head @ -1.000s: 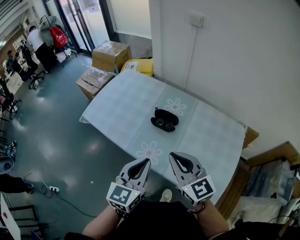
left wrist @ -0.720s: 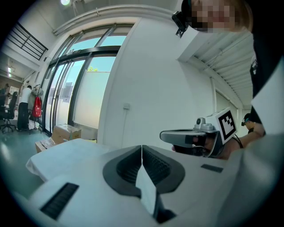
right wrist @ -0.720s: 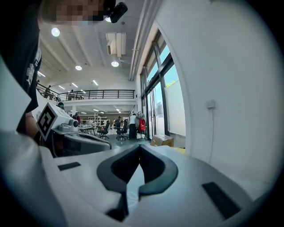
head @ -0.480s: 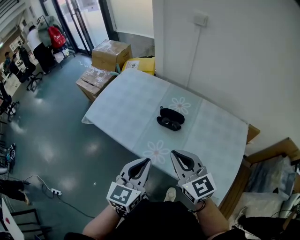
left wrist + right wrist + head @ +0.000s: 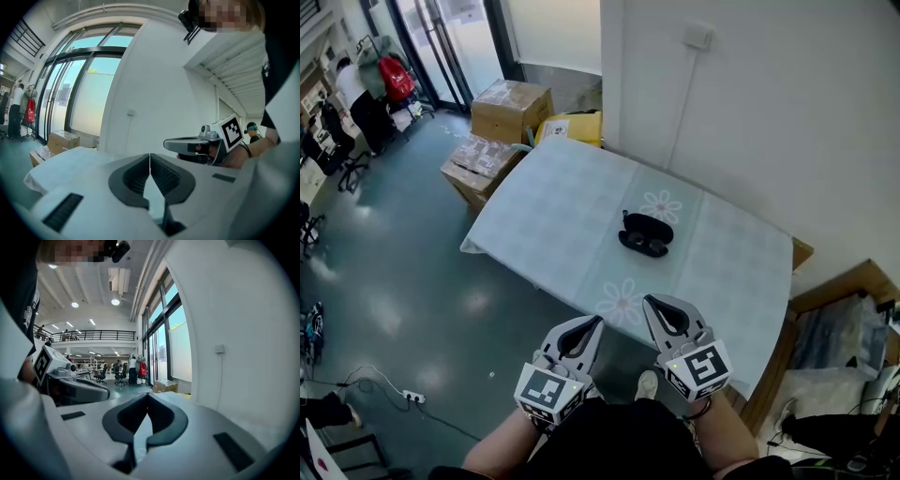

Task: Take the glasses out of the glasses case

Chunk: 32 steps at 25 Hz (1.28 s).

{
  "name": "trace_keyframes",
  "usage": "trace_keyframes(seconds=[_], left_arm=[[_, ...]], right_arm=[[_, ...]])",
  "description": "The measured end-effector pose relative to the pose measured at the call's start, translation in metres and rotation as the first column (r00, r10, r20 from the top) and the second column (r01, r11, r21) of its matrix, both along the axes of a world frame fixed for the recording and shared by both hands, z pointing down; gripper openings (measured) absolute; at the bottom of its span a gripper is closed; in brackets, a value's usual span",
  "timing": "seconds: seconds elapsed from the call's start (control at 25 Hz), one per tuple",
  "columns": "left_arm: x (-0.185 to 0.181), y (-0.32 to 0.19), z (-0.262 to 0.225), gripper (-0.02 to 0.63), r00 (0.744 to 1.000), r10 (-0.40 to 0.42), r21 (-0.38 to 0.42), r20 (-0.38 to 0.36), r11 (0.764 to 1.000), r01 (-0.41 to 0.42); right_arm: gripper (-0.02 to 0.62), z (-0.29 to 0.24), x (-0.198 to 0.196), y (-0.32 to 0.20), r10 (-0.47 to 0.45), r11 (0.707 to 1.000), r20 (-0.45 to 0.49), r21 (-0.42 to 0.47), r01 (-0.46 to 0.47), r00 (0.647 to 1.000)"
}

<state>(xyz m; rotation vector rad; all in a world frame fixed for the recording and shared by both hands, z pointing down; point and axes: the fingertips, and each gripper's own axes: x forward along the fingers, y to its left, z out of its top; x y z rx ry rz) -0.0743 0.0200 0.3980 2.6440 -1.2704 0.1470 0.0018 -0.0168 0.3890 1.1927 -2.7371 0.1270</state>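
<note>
A black glasses case (image 5: 645,234) lies open on the pale table (image 5: 553,216), near a flower print at its middle; dark glasses seem to rest in its lower half. Both grippers hang short of the table's near edge, well away from the case. My left gripper (image 5: 594,322) is shut with nothing in it, its jaws meeting at the tips (image 5: 149,154). My right gripper (image 5: 646,302) is shut and empty too (image 5: 147,393). Each gripper view shows the other gripper at its side and the table beyond; the case is hidden in both.
A white wall runs along the table's far side. Cardboard boxes (image 5: 511,110) and a yellow box (image 5: 572,127) stand at the table's far left end. Wooden furniture (image 5: 853,300) sits at the right. Grey floor lies to the left, with people and chairs far off.
The head view has shifted slightly, so the table and case sit a little further right and lower. Both grippers stay shut and in about the same place.
</note>
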Motion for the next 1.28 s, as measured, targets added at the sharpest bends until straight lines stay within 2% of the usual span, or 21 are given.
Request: trace_keyframes(seconds=[0.56, 0.92, 1.28], left_arm=[[-0.035, -0.002, 0.005, 0.031, 0.994, 0.111, 0.010, -0.016, 0.994, -0.111], [-0.024, -0.012, 0.008, 0.031, 0.994, 0.110, 0.006, -0.011, 0.994, -0.110], [0.006, -0.032, 0.018, 0.031, 0.997, 0.072, -0.026, -0.001, 0.997, -0.072]], right_arm=[[0.023, 0.006, -0.031, -0.009, 0.104, 0.995, -0.040, 0.005, -0.104, 0.994], [0.023, 0.016, -0.009, -0.036, 0.108, 0.994, -0.084, 0.005, -0.108, 0.991], [0.023, 0.047, 0.024, -0.089, 0.053, 0.996, -0.130, -0.059, -0.061, 0.990]])
